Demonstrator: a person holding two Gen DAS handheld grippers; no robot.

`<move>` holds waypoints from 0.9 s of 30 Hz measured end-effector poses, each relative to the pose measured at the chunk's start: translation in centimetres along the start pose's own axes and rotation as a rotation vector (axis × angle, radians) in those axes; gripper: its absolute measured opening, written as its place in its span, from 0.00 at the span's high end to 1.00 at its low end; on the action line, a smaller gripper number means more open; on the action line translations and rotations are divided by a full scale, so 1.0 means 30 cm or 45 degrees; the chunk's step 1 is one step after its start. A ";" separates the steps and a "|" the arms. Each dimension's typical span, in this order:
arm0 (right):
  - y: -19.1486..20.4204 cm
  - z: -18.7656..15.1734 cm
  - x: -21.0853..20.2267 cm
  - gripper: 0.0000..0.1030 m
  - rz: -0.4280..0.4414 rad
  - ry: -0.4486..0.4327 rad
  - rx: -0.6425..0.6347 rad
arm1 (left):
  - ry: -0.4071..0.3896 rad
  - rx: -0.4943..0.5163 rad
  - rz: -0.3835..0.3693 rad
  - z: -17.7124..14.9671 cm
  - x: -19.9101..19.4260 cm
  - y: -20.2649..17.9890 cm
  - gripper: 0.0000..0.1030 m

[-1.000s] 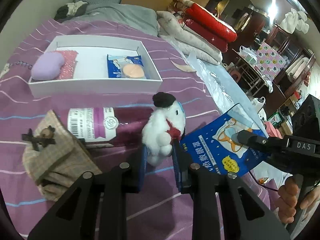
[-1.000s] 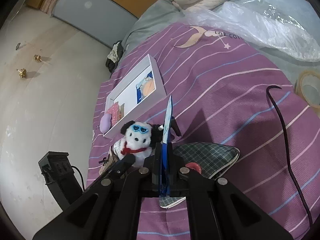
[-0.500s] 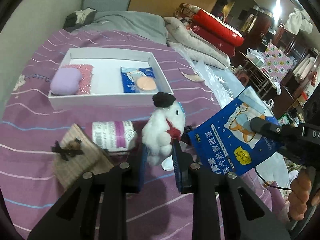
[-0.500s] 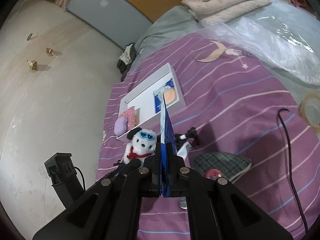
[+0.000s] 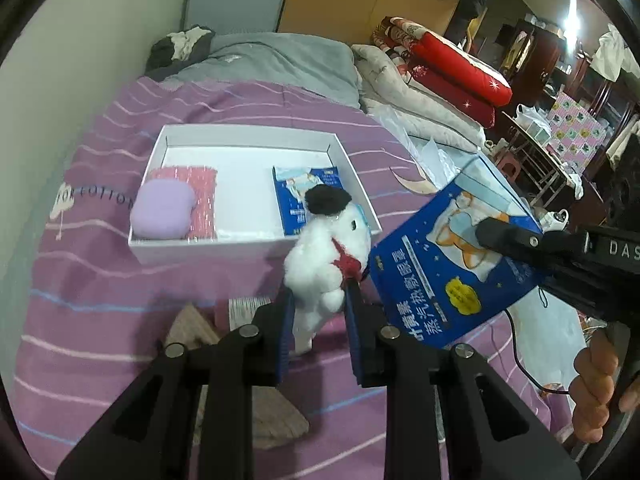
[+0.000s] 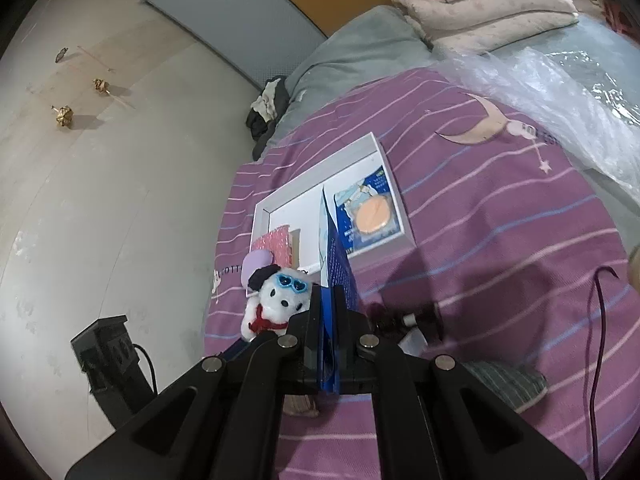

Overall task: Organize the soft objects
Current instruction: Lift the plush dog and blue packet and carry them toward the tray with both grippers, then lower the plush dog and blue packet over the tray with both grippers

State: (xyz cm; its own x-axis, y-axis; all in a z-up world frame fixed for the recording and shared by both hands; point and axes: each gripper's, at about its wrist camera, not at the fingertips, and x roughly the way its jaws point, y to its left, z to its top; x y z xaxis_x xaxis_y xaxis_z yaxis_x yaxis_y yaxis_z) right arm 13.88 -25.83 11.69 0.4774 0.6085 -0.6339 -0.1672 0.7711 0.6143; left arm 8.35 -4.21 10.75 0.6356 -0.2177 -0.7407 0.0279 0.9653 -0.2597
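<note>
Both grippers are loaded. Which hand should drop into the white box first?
Left, probably. The left gripper is shut on the plush dog, close above the white box and its bare middle. The right gripper holds the blue pouch farther off to the side.

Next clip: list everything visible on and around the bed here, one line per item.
Shallow cardboard box: one, white, on bedspread.
Soft pad: one, lilac, box's left end.
Sequinned pouch: one, pink, under pad.
Sachet with orange disc: one, blue, box's right end.
Plush dog: one, white, held above bedspread.
Eye-mask packet: one, dark blue, held aloft.
Striped bedspread: one, purple.
Left gripper: black, shut on dog.
Right gripper: black, shut on packet.
</note>
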 end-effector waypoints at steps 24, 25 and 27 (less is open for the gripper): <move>0.117 0.394 0.181 0.99 0.160 -0.143 0.118 | 0.056 -0.009 0.130 0.468 0.100 0.109 0.75; 0.117 0.401 0.191 0.99 0.162 -0.146 0.120 | 0.055 -0.019 0.119 0.479 0.104 0.112 0.75; 0.123 0.418 0.210 0.99 0.165 -0.165 0.125 | 0.036 -0.044 0.091 0.506 0.112 0.119 0.75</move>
State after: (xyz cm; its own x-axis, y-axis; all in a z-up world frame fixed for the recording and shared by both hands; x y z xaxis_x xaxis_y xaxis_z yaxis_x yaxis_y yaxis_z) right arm 27.09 -21.51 15.86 0.5656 0.6675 -0.4843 -0.1528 0.6619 0.7338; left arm 22.31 0.69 16.74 0.6129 -0.1530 -0.7752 -0.0438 0.9730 -0.2267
